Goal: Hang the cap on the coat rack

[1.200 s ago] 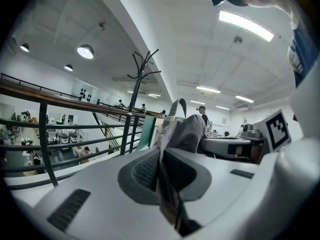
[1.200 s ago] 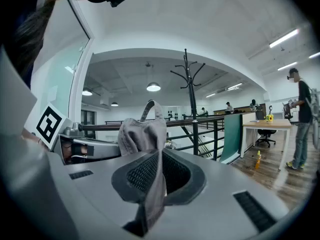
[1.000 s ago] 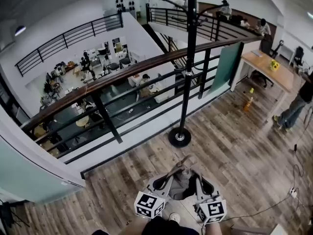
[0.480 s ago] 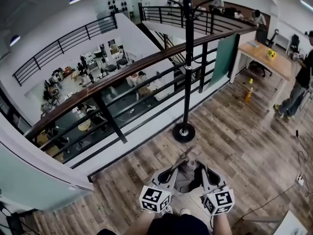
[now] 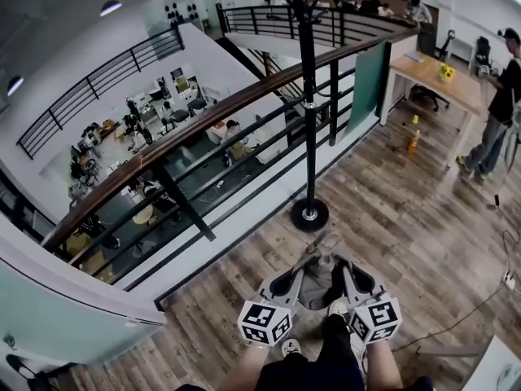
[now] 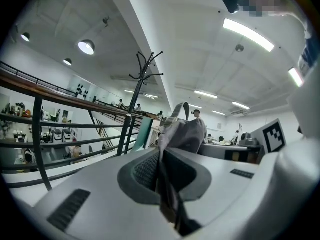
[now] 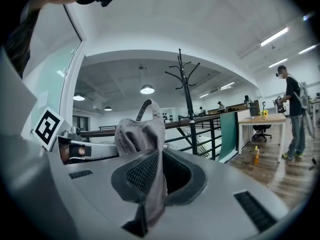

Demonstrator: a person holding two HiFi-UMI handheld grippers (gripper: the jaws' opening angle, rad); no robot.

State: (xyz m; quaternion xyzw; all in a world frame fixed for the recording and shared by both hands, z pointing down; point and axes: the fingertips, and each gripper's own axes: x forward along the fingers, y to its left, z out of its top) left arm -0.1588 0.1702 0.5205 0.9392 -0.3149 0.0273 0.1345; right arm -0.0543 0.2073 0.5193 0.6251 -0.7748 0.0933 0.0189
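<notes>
The fingers (image 6: 90, 184) of the left gripper (image 6: 162, 171) were clenched on a fold of the grey cap (image 6: 187, 131). The fabric was pinched flat between the two pads, and the crown and the rear strap loop stood up beyond the fingertips. The fingers (image 7: 225, 194) of the right gripper (image 7: 155, 179) were likewise clenched on the cap, gripping a second fold of the same fabric. The cap was therefore carried by both grippers at once.

In the head view, the two grippers were positioned side by side low in the frame, directly in front of the person's body. Their fingers converged on the cap, which was bunched between them. The cap was suspended above the wooden floor (image 5: 407, 218) and touched no other object.

The coat rack (image 5: 307, 96) stood upright ahead of the grippers. Its round base rested on the floor just beside the black railing (image 5: 203, 129) with the wooden handrail. Its hooks branched out at the top of the pole. The cap was held apart from the rack, on the near side of the base and at a low level relative to the hooks.

A wooden counter (image 5: 435, 84) stood to the right beyond the rack. A bottle (image 5: 413, 137) was on the floor near it, and a person (image 5: 496, 112) stood at its far end.
</notes>
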